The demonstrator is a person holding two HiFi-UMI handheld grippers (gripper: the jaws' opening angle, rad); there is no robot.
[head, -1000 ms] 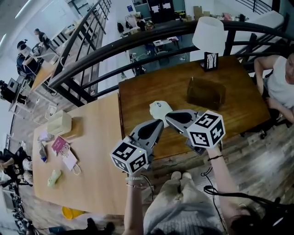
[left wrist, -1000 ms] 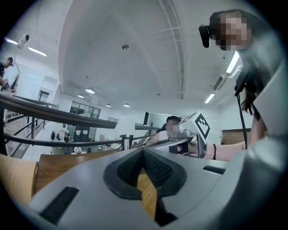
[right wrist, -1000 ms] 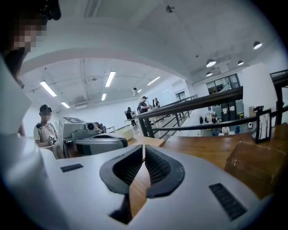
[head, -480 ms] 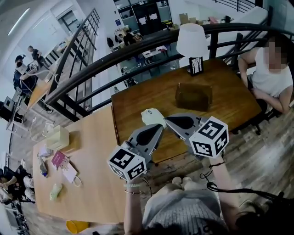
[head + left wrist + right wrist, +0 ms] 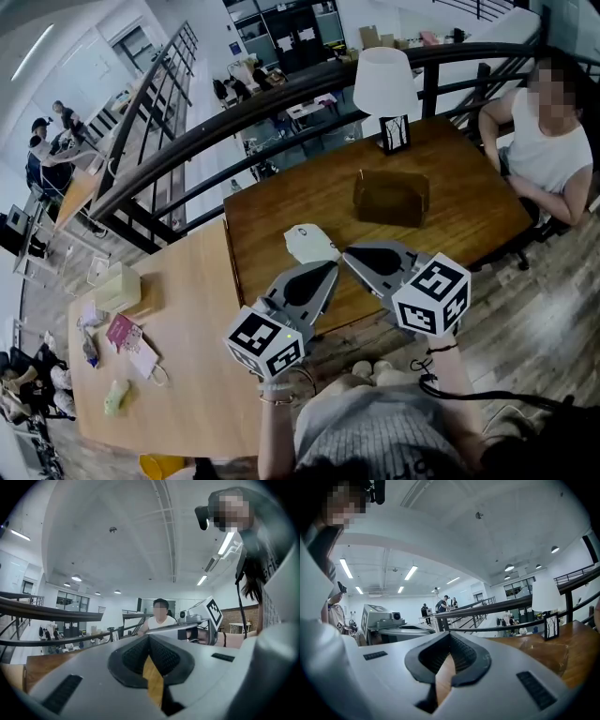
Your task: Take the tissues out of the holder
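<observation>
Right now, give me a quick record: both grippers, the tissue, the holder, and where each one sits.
left gripper: shut, nothing between the jaws
right gripper: shut, nothing between the jaws
tissue: lying loose on the dark table, just beyond the gripper tips
holder: brown, farther back on the same table, near the lamp

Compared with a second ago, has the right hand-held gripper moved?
Yes: the right hand-held gripper drew back, down the head view, away from the brown tissue holder.
</observation>
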